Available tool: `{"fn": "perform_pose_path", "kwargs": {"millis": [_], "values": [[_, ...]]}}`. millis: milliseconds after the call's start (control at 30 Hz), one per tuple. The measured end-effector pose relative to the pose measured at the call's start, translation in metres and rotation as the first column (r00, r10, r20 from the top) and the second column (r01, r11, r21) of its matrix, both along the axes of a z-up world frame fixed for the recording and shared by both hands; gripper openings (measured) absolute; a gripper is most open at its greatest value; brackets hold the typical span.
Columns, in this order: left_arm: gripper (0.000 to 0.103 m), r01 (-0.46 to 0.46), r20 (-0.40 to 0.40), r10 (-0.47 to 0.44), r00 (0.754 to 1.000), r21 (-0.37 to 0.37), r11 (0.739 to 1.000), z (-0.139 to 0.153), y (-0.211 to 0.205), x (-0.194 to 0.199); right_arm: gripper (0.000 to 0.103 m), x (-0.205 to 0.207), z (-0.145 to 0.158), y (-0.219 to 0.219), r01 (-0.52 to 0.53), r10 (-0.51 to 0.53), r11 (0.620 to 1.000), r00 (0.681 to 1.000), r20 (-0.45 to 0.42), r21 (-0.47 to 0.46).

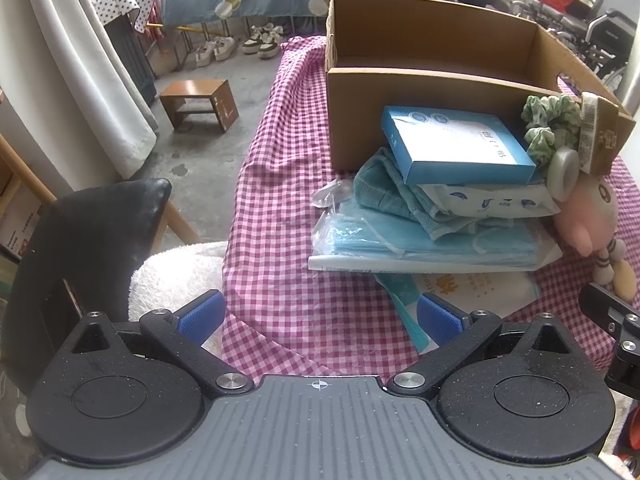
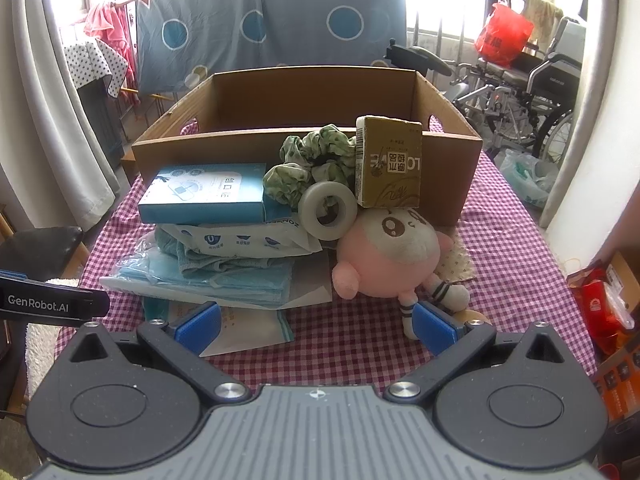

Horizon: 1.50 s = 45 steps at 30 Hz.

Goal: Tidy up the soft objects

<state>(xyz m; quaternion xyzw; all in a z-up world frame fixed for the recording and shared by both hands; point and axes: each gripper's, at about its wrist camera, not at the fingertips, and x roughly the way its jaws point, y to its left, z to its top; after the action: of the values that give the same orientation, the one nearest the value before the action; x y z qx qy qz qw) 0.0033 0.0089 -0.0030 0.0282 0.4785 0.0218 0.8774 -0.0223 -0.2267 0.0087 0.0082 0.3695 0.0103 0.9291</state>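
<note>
Nearest, the left claw [image 1: 318,318] and the right claw [image 2: 316,326] are held wide open above the pink-and-white checked worktop [image 2: 520,236], and nothing is gripped by either. The soft things are heaped just in front of the open brown cardboard box [image 2: 316,96], which appears empty.

Trouble is likely if a lower layer is pulled: the clear bag of pale blue face masks [image 2: 224,280] and the teal knitted cloth [image 1: 384,196] lie under the flat blue card packet [image 2: 208,192]. The white tape roll [image 2: 328,210] and the olive carton [image 2: 388,162] rest against the pink round plush doll [image 2: 386,256] in front of the box, so they could tumble if it is lifted.

The doll's face and the green floral scrunchie [image 2: 312,160] are shown fully only in the right wrist view; the small brown wooden stool [image 1: 200,104], left of the box on the floor, is seen only in the left.
</note>
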Motion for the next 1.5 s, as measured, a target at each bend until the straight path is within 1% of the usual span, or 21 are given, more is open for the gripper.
{"fn": "perform_pose_path", "kwargs": {"millis": [533, 1033, 1167, 1233, 1333, 1400, 1467, 1500], "values": [[0.103, 0.002, -0.013, -0.002, 1.000, 0.009, 1.000, -0.004, 0.000, 0.004, 0.103, 0.003, -0.003, 0.001, -0.002, 0.002, 1.000, 1.000, -0.011, 0.000], [0.103, -0.002, -0.051, 0.003, 0.999, 0.014, 1.000, -0.015, 0.005, 0.022, 0.103, 0.017, -0.006, 0.005, -0.009, 0.009, 1.000, 1.000, -0.021, 0.014], [0.103, 0.013, -0.026, -0.012, 1.000, 0.020, 1.000, -0.013, 0.007, 0.028, 0.103, 0.024, -0.005, 0.005, -0.023, 0.023, 0.999, 1.000, -0.006, 0.031], [0.103, 0.024, 0.003, -0.024, 1.000, 0.002, 1.000, -0.010, 0.010, 0.030, 0.103, 0.028, -0.004, 0.004, -0.040, 0.040, 0.998, 0.999, 0.008, 0.038], [0.103, 0.054, 0.067, -0.049, 0.997, -0.077, 0.996, -0.002, 0.019, 0.035, 0.103, 0.036, 0.002, -0.001, -0.066, 0.063, 0.996, 0.997, 0.045, 0.067], [0.103, 0.086, 0.104, -0.071, 0.992, -0.156, 0.984, 0.003, 0.027, 0.039, 0.103, 0.041, 0.008, -0.006, -0.073, 0.064, 0.991, 0.994, 0.084, 0.109], [0.103, 0.123, 0.141, -0.093, 0.986, -0.225, 0.966, 0.006, 0.032, 0.044, 0.103, 0.048, 0.014, -0.012, -0.081, 0.062, 0.984, 0.991, 0.120, 0.161], [0.103, 0.144, 0.156, -0.108, 0.982, -0.242, 0.960, 0.008, 0.032, 0.047, 0.103, 0.050, 0.016, -0.014, -0.084, 0.059, 0.979, 0.989, 0.135, 0.185]]}}
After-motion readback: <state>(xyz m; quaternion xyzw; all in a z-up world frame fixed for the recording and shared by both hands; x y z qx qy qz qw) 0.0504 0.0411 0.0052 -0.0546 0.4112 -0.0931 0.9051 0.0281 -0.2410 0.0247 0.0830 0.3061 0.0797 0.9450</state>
